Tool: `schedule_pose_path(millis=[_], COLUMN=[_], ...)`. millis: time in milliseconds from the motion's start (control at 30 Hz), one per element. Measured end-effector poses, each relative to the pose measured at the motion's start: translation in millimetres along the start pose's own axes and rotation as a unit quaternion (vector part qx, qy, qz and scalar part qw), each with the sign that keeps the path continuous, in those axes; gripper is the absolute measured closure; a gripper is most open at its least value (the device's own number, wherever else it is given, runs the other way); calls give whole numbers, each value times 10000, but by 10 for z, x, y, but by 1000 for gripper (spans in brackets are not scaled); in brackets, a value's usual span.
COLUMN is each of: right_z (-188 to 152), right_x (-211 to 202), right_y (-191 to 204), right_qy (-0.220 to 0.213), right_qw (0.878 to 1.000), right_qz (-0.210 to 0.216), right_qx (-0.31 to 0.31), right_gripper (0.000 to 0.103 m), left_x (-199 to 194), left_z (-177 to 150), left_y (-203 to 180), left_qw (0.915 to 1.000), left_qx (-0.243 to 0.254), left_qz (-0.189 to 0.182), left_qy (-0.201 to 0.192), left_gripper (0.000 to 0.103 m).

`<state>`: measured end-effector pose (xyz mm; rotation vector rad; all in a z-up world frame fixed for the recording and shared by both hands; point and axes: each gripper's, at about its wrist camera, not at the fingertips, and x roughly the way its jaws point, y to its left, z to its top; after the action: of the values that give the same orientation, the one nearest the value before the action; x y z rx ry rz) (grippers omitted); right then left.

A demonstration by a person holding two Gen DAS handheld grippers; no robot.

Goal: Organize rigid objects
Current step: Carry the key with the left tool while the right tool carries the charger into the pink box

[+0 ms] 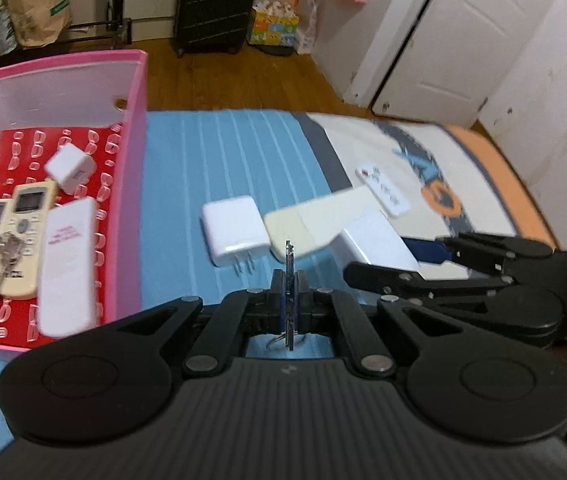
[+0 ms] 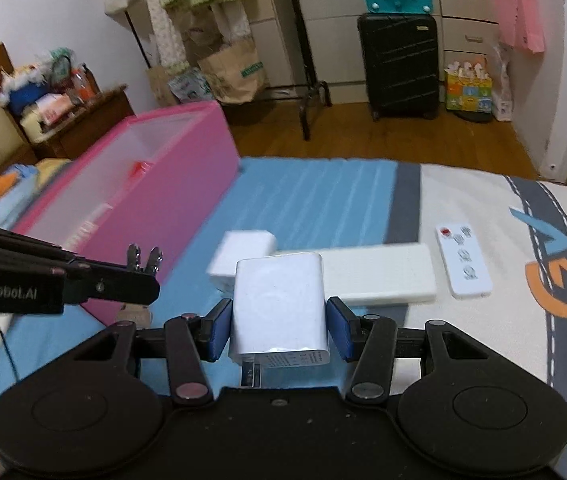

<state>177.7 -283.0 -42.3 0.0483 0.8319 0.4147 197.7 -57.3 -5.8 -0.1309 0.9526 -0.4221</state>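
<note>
My left gripper point(image 1: 289, 282) is shut on a thin metal key point(image 1: 288, 258), seen edge-on, with a wire ring behind the pads. In the right wrist view the key tips point(image 2: 144, 258) stick out of the left gripper point(image 2: 150, 280). My right gripper point(image 2: 279, 320) is shut on a white power adapter point(image 2: 279, 304), lifted above the bed; in the left wrist view the adapter point(image 1: 379, 242) sits between the right gripper's point(image 1: 395, 256) fingers. The pink box point(image 1: 139, 120) at left holds two air-conditioner remotes point(image 1: 23, 220), a white cube charger point(image 1: 69, 168) and a white flat pack point(image 1: 69, 264).
On the blue striped bedcover lie a white charger with prongs point(image 1: 235, 232), a long cream box point(image 1: 315, 220) and a small white remote point(image 1: 383, 192). A black suitcase point(image 2: 401, 64), paper bags and a door stand beyond the bed's far edge.
</note>
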Motion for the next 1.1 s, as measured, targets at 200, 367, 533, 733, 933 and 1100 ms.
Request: schedule_pose_path(millis=[200,367,533,733,933,1100], right_z=[276,513,773,1035,1322,1507], right_x=[-150,-200,-98,232,648,996], right_y=[260,546,882,1266,1627,1804], right_qy=[-99,-153,-141,44,320,686], right_qw=[9991,9964,9908,9806,9663,9436], right_qz=[398,683,942,1119,940,664], right_qx=[-138,-479,-960,-1610,-2377,-3171], right_gripper=[47,47,47,47,47,47], left_x=[-478,-787,-848,-561,-126,72], left_z=[235,359,384,285,121,46], left_y=[298,579,924,1237,1450,1645], left_qw=[9989,9967,9940,9922,9926,9907], left_qx=[-285,-354,-631,-806,-1030,-1243], left_qz=[-82,278,458,605,361,162], left_qy=[-353,-671,-764,-733,-540,-527], left_gripper=[101,101,101,101,101,101])
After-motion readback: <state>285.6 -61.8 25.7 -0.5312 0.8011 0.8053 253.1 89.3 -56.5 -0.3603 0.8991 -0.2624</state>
